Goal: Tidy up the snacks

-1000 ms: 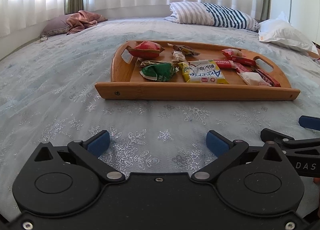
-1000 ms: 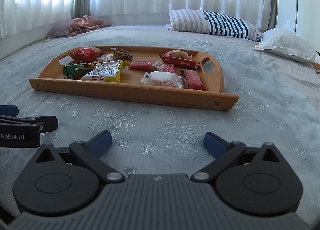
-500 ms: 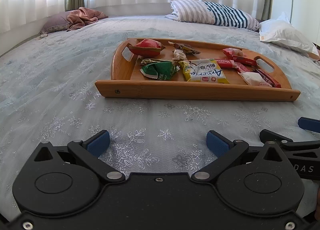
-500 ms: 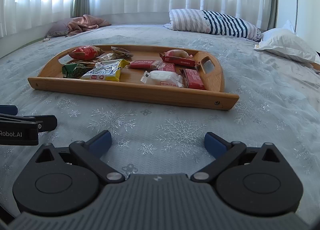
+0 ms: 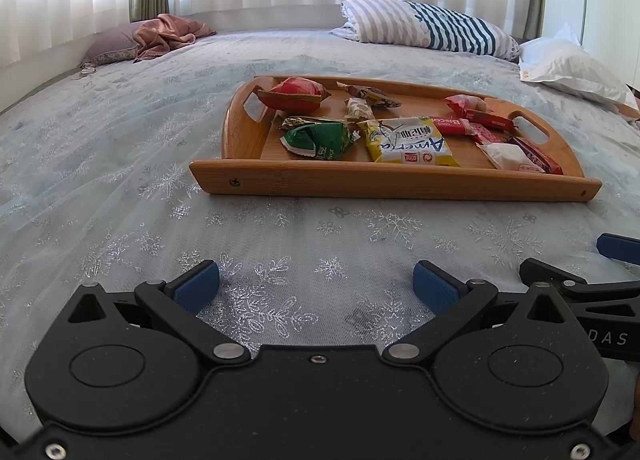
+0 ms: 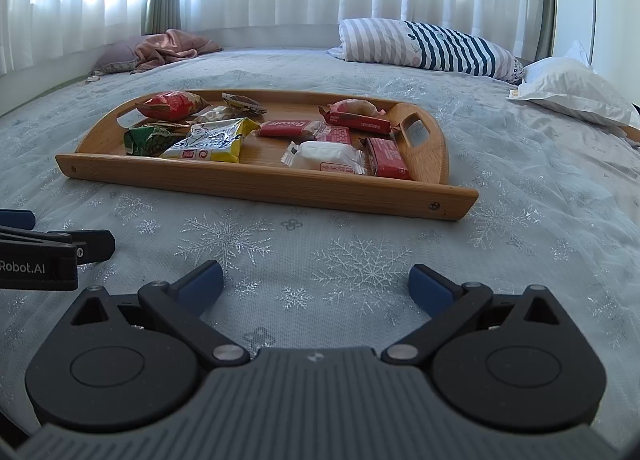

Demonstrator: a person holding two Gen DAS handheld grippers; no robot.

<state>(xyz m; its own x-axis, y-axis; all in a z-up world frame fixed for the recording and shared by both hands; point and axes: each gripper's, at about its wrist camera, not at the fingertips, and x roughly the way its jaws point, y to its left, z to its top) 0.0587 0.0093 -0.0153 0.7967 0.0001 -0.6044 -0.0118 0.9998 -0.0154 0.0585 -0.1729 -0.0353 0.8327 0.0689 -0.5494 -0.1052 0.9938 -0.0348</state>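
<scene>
A wooden tray [image 5: 392, 181] lies on the bed with several snacks in it: a red bag [image 5: 294, 92], a green packet [image 5: 318, 139], a yellow packet [image 5: 408, 142], a white packet [image 5: 508, 156] and red biscuit bars [image 5: 452, 125]. The tray shows in the right wrist view too [image 6: 256, 184]. My left gripper [image 5: 316, 286] is open and empty, low over the bedspread, short of the tray. My right gripper [image 6: 316, 284] is open and empty beside it, also short of the tray.
A striped pillow [image 5: 428, 26] and a white pillow [image 5: 572, 68] lie at the back right. A pink cloth on a purple pillow [image 5: 160, 34] lies at the back left. Curtains hang behind the bed. The bedspread [image 5: 120, 164] has a snowflake pattern.
Both grippers have tilted down slightly, so the tray sits a little lower in the views. Both stay open and nothing was taken hold of.
</scene>
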